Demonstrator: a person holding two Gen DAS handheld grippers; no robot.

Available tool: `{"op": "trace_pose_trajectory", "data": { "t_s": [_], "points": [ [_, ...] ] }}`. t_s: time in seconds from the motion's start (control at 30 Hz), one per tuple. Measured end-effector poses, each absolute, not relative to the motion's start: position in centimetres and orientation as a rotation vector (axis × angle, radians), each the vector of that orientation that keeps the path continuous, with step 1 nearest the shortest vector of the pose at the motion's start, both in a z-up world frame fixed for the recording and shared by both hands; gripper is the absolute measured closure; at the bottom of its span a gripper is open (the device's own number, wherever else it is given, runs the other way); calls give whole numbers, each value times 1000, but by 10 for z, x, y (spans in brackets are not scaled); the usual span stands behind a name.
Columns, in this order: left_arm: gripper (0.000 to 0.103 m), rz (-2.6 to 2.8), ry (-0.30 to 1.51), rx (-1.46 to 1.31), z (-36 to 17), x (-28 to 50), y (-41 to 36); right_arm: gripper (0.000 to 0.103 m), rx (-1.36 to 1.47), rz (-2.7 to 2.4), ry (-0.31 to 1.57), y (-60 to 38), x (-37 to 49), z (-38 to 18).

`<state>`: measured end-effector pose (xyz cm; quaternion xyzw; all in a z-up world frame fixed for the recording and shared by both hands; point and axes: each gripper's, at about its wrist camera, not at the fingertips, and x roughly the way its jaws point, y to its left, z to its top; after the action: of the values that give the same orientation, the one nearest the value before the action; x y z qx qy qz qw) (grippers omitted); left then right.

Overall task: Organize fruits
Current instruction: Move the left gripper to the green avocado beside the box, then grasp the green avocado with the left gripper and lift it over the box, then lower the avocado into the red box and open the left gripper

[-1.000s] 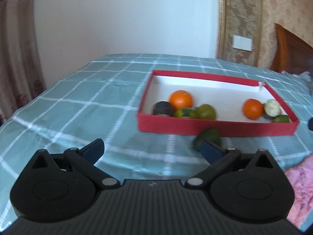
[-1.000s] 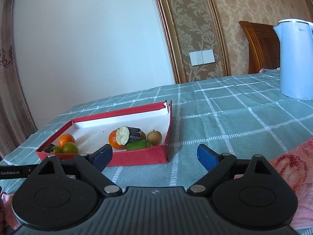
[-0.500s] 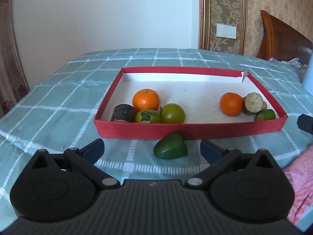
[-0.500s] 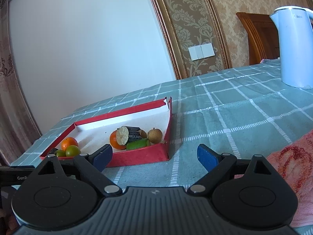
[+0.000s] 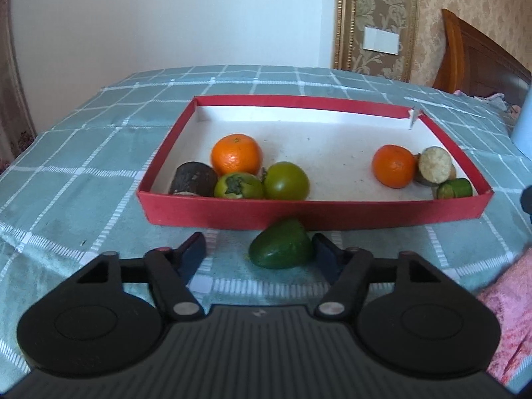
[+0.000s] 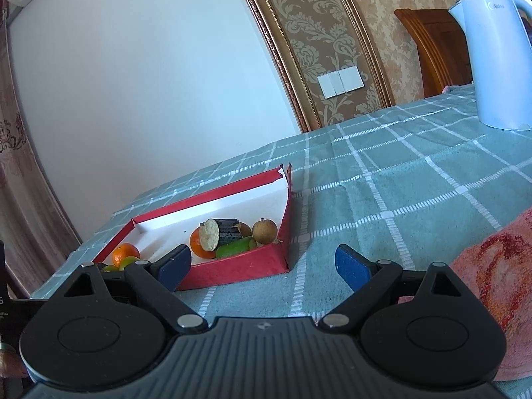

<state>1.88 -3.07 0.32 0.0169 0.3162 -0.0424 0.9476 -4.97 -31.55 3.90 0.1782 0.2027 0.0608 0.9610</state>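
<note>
Green avocado (image 5: 281,248) between closing jaws | right edge hidden behind pad

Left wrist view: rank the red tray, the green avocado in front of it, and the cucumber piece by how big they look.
1. red tray
2. green avocado, though it lies nearest the camera
3. cucumber piece

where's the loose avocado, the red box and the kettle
avocado (image 5: 281,249): left wrist view, middle of its green skin
red box (image 5: 312,211): left wrist view, near outer wall
kettle (image 6: 492,66): right wrist view, white body
</note>
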Motion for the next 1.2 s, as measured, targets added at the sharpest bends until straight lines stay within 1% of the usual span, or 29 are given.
{"op": "trace_pose_trajectory", "data": {
  "t_s": [0.07, 0.1, 0.13, 0.17, 0.5, 0.77, 0.97, 1.2],
  "points": [
    [53, -105, 636, 38, 3, 17, -33, 9, 367, 123, 410, -317, -50, 39],
    [56, -111, 631, 40, 3, 15, -35, 9, 370, 122, 408, -317, -50, 39],
    [62, -120, 628, 45, 3, 14, -37, 9, 374, 121, 407, -318, -50, 38],
    [65, -128, 626, 49, 3, 13, -39, 9, 376, 121, 407, -318, -50, 38],
    [66, -131, 624, 25, 7, 9, -39, 9, 390, 114, 403, -320, -50, 37],
    [66, -141, 534, 64, 38, -1, -54, 9, 392, 112, 403, -320, -50, 37],
    [66, -98, 511, 99, 57, 22, -69, 9, 392, 112, 403, -320, -50, 37],
    [66, -51, 558, 108, 46, 56, -78, 9, 391, 112, 404, -321, -50, 37]
  ]
}}
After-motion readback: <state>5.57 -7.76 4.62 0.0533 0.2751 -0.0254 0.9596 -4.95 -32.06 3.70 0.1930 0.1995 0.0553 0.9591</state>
